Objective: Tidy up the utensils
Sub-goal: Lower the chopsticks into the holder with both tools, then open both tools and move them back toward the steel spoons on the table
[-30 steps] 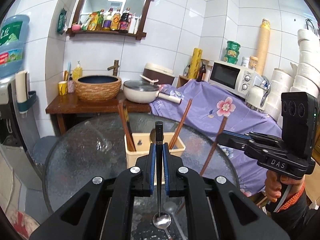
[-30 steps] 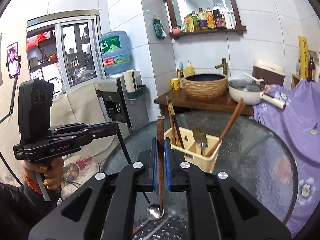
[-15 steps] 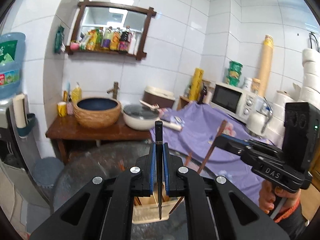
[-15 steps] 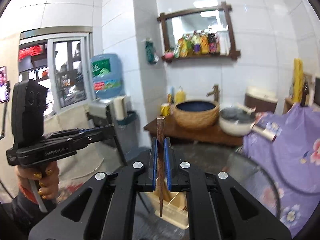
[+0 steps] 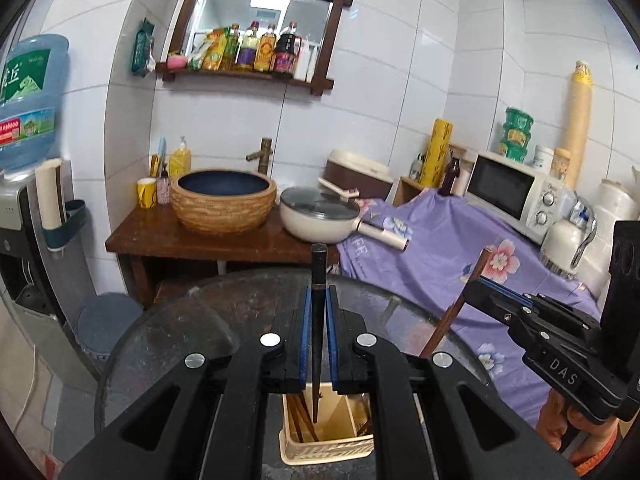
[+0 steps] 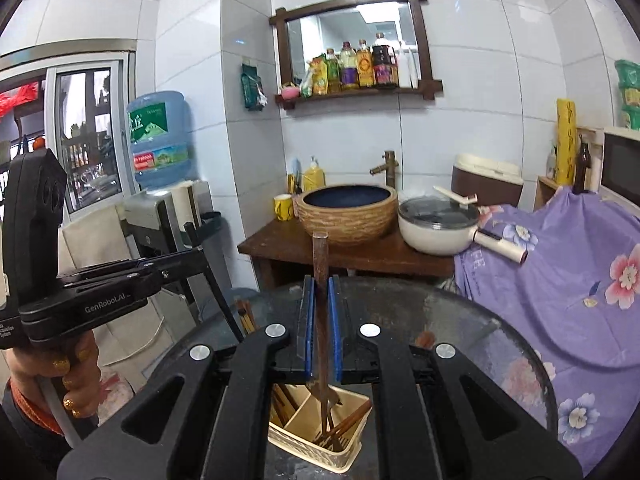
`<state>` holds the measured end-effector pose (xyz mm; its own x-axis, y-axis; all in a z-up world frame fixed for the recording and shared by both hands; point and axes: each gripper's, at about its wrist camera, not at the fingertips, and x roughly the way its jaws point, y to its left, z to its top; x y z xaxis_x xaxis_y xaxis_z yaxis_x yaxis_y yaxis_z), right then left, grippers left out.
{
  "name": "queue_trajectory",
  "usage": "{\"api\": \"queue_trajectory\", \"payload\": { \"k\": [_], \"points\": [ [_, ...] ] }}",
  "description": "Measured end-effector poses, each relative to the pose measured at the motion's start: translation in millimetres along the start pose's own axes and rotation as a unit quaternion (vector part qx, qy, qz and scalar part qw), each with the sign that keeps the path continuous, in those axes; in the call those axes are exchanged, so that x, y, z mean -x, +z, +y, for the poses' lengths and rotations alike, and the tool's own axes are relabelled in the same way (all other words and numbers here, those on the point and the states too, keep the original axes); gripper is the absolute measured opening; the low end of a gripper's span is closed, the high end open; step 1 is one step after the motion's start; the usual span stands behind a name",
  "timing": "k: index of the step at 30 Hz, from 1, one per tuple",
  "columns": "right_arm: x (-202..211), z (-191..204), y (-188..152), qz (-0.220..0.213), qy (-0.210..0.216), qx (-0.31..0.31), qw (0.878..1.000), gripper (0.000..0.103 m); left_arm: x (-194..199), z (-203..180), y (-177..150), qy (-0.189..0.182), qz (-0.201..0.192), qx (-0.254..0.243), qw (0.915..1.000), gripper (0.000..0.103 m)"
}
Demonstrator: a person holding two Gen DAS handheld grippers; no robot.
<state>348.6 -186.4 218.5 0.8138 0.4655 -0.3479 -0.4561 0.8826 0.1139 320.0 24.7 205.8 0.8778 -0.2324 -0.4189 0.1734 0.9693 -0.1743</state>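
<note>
Tiled kitchen, round glass table (image 5: 168, 340): the divided utensil caddy (image 6: 316, 446) sits below both grippers. Left gripper (image 5: 319, 320) pinches a black-handled utensil (image 5: 318, 280) and right gripper (image 6: 321, 320) a wooden-handled one (image 6: 321, 264), both held upright, apparently so they drop straight into compartments.

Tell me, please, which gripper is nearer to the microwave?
Right. The right gripper hangs on the microwave side, before the purple cloth; the left gripper is across the table, toward the water dispenser.

Colours around the round table

A purple cloth (image 5: 436, 256) is showing pink flowers; the woven tan basin (image 5: 224, 204) is showing a dark blue inside; the utensil caddy (image 6: 320, 440) is looking cream, the gripper pads (image 5: 307, 336) blue, the wall tiles (image 5: 460, 80) white.
</note>
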Motion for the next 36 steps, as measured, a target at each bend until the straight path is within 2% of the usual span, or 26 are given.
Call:
{"api": "queue_trajectory", "payload": {
  "k": [7, 11, 17, 24, 25, 27, 28, 29, 30, 32, 33, 35, 36],
  "points": [
    [-26.0, -6.5, -39.4, 0.032, -0.007, -0.008, 0.999, 0.008, -30.1, 7.7, -36.7, -0.001, 0.047, 0.012, 0.9988, 0.007],
    [-31.6, -10.1, -49.3, 0.038, -0.008, -0.014, 0.999, 0.008, -39.0, 7.7, -48.9, 0.0, 0.063, 0.012, 0.998, 0.007],
    [-29.7, -7.6, -52.8, 0.034, -0.017, -0.005, 0.999, 0.008, -43.6, 3.7, -57.5, 0.004, 0.067, 0.005, 0.9977, 0.007],
    [-31.6, -15.9, -55.2, 0.031, -0.027, -0.02, 0.999, 0.009, -42.5, 4.4, -57.1, -0.008, 0.069, 0.014, 0.9975, 0.008],
    [-31.2, -17.4, -56.9, 0.031, -0.028, -0.021, 0.999, 0.009, -41.6, 5.0, -57.4, -0.007, 0.067, 0.014, 0.9976, 0.01],
    [-29.8, -16.1, -59.5, 0.03, -0.033, -0.015, 0.999, 0.012, -38.6, 4.9, -58.8, -0.005, 0.062, 0.014, 0.998, 0.023],
    [-28.3, -15.8, -61.5, 0.028, -0.036, -0.011, 0.999, 0.017, -35.5, 4.9, -59.6, -0.005, 0.057, 0.014, 0.9983, 0.036],
    [-26.7, -15.5, -63.3, 0.024, -0.04, -0.008, 0.999, 0.041, -32.4, 4.6, -60.6, -0.004, 0.05, 0.014, 0.9987, 0.047],
    [-24.3, -14.9, -65.2, 0.018, -0.044, -0.006, 0.999, 0.058, -29.3, 4.1, -61.3, -0.002, 0.044, 0.012, 0.999, 0.051],
    [-15.8, -13.9, -69.7, -0.004, -0.059, -0.003, 0.998, 0.059, -20.0, 0.3, -64.7, 0.005, 0.028, 0.005, 0.9996, 0.064],
    [-11.9, -12.0, -73.0, -0.008, -0.063, 0.004, 0.998, 0.059, -15.8, -2.2, -66.8, 0.008, 0.022, 0.001, 0.9997, 0.067],
    [-4.8, -8.5, -78.9, -0.014, -0.069, 0.013, 0.997, 0.06, -7.1, -6.3, -75.3, 0.016, 0.01, -0.008, 0.9998, 0.081],
    [-2.1, -6.7, -82.2, -0.015, -0.073, 0.017, 0.997, 0.063, -3.7, -8.3, -80.6, 0.021, 0.009, -0.013, 0.9997, 0.083]
  ]
}}
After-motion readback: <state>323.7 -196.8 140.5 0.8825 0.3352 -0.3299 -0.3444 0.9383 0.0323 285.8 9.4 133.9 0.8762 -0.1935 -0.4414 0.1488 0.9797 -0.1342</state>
